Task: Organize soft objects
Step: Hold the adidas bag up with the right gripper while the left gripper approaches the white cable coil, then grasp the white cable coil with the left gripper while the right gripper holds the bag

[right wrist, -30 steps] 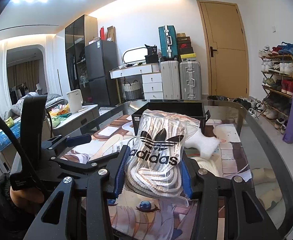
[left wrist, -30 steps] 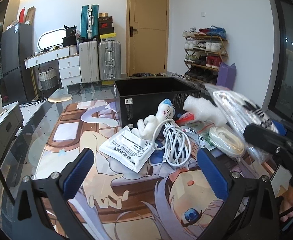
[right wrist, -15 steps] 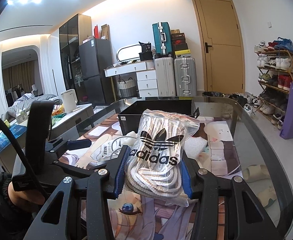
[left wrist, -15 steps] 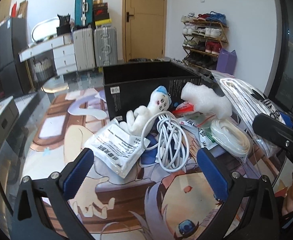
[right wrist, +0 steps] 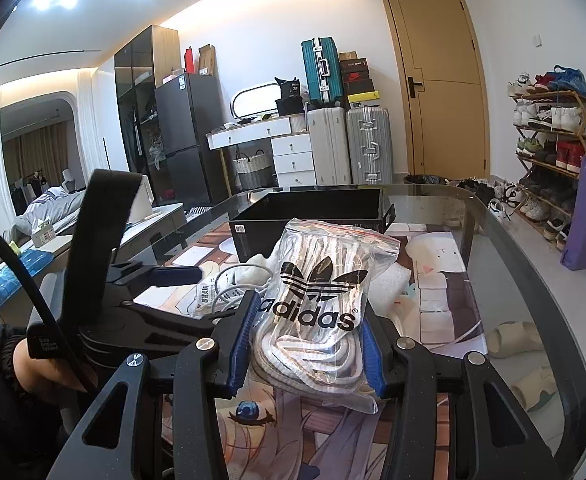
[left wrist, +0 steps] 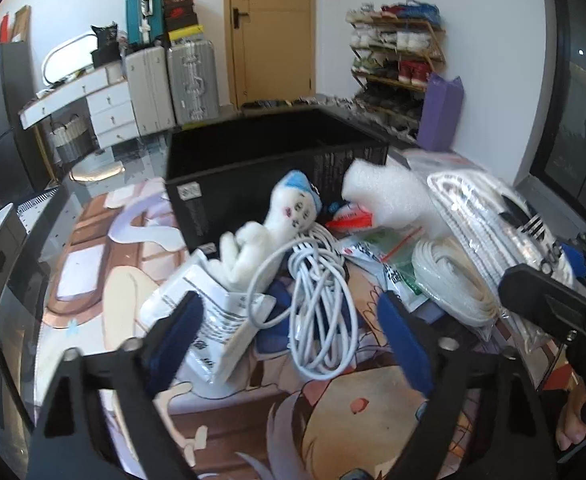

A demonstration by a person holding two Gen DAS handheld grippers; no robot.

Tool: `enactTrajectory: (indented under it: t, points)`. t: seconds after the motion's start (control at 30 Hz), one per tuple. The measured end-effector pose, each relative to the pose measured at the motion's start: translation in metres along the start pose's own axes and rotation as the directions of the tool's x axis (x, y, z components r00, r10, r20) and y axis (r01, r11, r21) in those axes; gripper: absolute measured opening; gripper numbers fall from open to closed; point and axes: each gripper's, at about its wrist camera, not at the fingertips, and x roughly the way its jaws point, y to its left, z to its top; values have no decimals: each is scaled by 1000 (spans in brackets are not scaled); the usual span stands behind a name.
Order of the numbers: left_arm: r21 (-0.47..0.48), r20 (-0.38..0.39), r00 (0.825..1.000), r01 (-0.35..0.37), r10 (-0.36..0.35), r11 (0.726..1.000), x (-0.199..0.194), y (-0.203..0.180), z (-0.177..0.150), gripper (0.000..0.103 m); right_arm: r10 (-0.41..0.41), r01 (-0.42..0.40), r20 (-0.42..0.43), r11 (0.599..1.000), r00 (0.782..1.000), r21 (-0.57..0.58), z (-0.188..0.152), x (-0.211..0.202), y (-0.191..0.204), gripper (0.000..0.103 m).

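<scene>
My right gripper [right wrist: 307, 344] is shut on a clear Adidas bag of white laces [right wrist: 317, 312], held above the table; the bag also shows at the right of the left wrist view [left wrist: 489, 224]. My left gripper [left wrist: 289, 332] is open, low over a pile: a coiled white cable [left wrist: 321, 300], a white plush toy with a blue cap [left wrist: 269, 236], a white printed pouch [left wrist: 213, 320], a white foam piece [left wrist: 389, 196] and a bagged white coil [left wrist: 449, 280]. An open black box [left wrist: 269, 160] stands behind the pile, also in the right wrist view [right wrist: 313, 216].
The glass table [right wrist: 505, 280] carries an anime-print mat [left wrist: 333, 412]. Its rounded edge runs along the right. Small red and green packets [left wrist: 377, 240] lie in the pile. Suitcases, a white desk, a shoe rack and a door stand far behind.
My left gripper has moved forward and down toward the pile, so the cable and pouch now lie between its fingers. The right gripper still holds the Adidas bag and has moved slightly.
</scene>
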Motion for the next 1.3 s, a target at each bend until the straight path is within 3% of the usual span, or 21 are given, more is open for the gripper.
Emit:
enactTrajectory:
  t: [0.2, 0.4, 1.1, 1.3]
  points:
    - [34, -34, 999, -11, 12, 999, 6, -8, -2, 47, 8, -8, -4, 1000, 1000, -1, 0, 2, -1, 46]
    - [24, -16, 1000, -17, 18, 1000, 0, -10, -6, 32, 9, -9, -8, 1000, 1000, -7, -1, 5, -2, 46]
    - [-16, -22, 1000, 13, -13, 1000, -42, 15, -44, 28, 25, -26, -12, 999, 1000, -22, -5, 14, -1, 46]
    - [2, -30, 999, 20, -20, 1000, -41, 12, -42, 34, 28, -29, -13, 999, 1000, -22, -6, 14, -2, 46]
